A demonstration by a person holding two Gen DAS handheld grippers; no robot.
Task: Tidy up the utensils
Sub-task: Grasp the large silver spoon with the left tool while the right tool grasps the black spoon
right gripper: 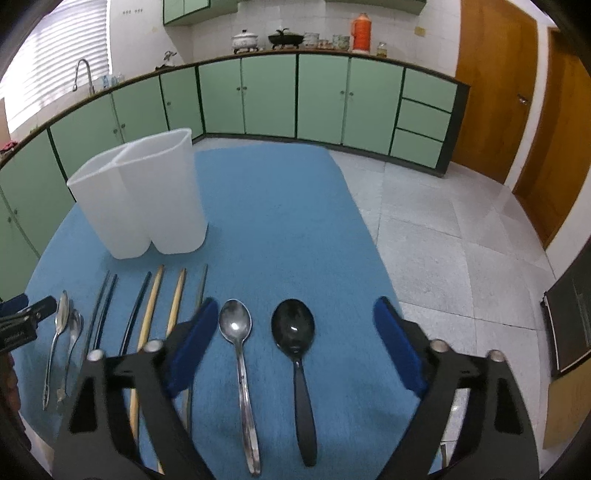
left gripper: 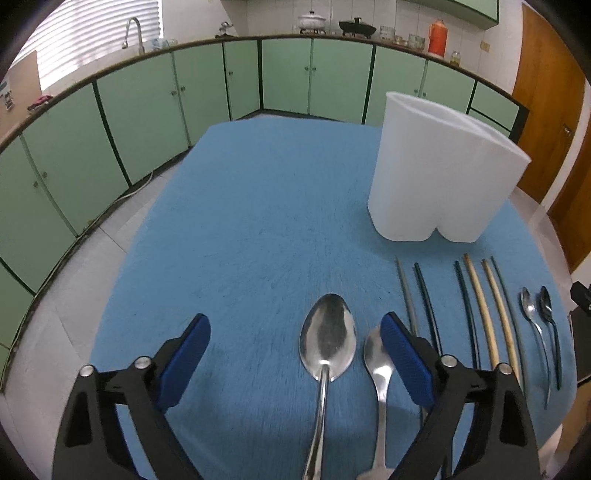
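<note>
On the blue cloth point(left gripper: 258, 206) lies a row of utensils, handles toward me. In the left wrist view my left gripper point(left gripper: 295, 321) is open above a large steel spoon point(left gripper: 328, 332); a second steel spoon point(left gripper: 375, 358) lies partly behind its right finger. In the right wrist view my right gripper point(right gripper: 296, 306) is open over a steel spoon point(right gripper: 235, 325) and a black spoon point(right gripper: 293, 326), touching neither. Several chopsticks point(right gripper: 153, 295), dark, pale wood and grey, lie between the two groups of spoons. A white two-compartment holder point(left gripper: 443, 173) stands upright behind them, with nothing showing above its rim.
Green cabinets point(right gripper: 266, 99) run around the room behind the table, with pots and an orange flask point(right gripper: 361, 31) on the counter. Tiled floor point(right gripper: 443, 229) lies to the right of the table, and a wooden door point(right gripper: 491, 85) beyond it. The cloth's far half is bare.
</note>
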